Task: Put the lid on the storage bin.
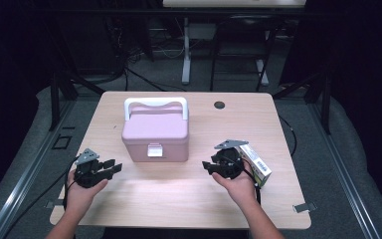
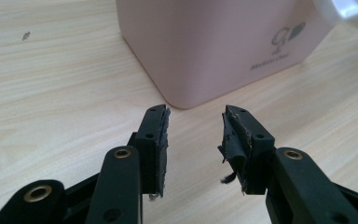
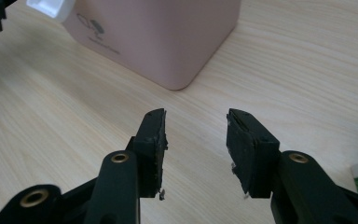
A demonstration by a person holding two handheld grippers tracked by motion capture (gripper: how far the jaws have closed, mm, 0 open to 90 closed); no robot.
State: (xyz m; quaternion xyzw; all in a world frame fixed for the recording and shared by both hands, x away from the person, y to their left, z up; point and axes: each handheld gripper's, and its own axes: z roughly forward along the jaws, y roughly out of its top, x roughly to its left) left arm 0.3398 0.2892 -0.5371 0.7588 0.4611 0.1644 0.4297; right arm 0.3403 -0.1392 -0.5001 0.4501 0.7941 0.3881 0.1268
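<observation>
both my forearms come up from the near edge of the wooden table (image 1: 189,194), one claw in each hand. left gripper (image 2: 193,133) has its jaws spread apart with nothing between them, worn pads facing the near corner of the pink case (image 2: 214,46). right gripper (image 3: 196,135) is likewise spread wide and empty, aimed at the case's other near corner. from above, the pink case sits closed at mid-table between the two claws, white handle (image 1: 155,103) up, white latch (image 1: 154,150) facing me. just beside my right hand lies a small white and green carton (image 1: 256,164).
</observation>
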